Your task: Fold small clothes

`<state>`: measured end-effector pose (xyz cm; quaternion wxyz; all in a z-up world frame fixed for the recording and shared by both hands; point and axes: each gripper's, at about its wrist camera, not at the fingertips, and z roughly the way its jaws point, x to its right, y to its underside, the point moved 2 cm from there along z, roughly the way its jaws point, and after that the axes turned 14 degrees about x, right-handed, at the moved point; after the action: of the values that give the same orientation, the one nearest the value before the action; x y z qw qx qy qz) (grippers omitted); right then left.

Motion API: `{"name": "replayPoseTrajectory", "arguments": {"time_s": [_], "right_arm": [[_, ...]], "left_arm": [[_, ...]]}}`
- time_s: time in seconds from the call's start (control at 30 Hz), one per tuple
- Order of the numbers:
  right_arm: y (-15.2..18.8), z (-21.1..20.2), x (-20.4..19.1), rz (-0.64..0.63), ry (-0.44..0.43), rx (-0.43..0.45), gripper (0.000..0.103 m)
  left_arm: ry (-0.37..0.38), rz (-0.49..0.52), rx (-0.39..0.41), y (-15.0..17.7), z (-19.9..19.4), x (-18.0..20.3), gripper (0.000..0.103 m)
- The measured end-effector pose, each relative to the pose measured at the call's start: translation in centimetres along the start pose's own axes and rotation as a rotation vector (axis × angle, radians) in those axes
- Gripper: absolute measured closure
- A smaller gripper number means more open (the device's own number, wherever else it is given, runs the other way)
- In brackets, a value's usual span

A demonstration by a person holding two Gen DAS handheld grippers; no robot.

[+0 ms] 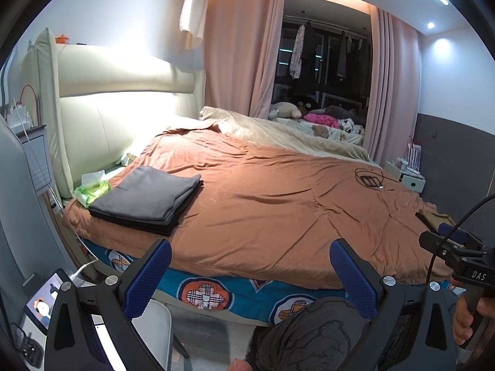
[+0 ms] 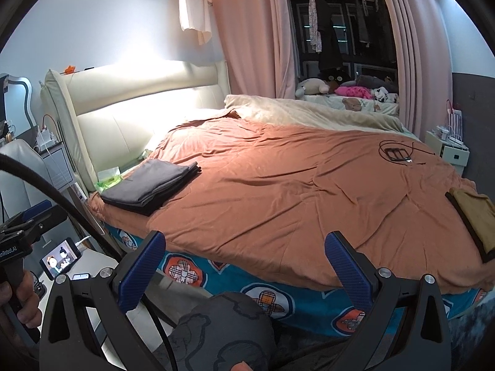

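Two grippers off the bed edge | left gripper [image 1: 250, 273] fingers wide, holding nothing | right gripper [image 2: 244, 266] fingers wide, holding nothing | folded grey clothes stack [image 1: 148, 199] on orange duvet [image 1: 278, 201] near headboard [image 1: 123, 92] | yellow-brown garment [image 2: 476, 216] flat at duvet's right edge
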<state>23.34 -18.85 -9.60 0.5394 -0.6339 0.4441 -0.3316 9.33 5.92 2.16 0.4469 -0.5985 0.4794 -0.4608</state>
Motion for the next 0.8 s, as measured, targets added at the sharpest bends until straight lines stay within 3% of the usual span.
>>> {"name": "replayPoseTrajectory", "arguments": {"time_s": [0.8], "right_arm": [[0.62,-0.74,0.83,0.041,-0.011,0.002,0.0]], "left_arm": [[0.003,0.001,-0.001,-0.12,-0.25,0.6,0.0]]}}
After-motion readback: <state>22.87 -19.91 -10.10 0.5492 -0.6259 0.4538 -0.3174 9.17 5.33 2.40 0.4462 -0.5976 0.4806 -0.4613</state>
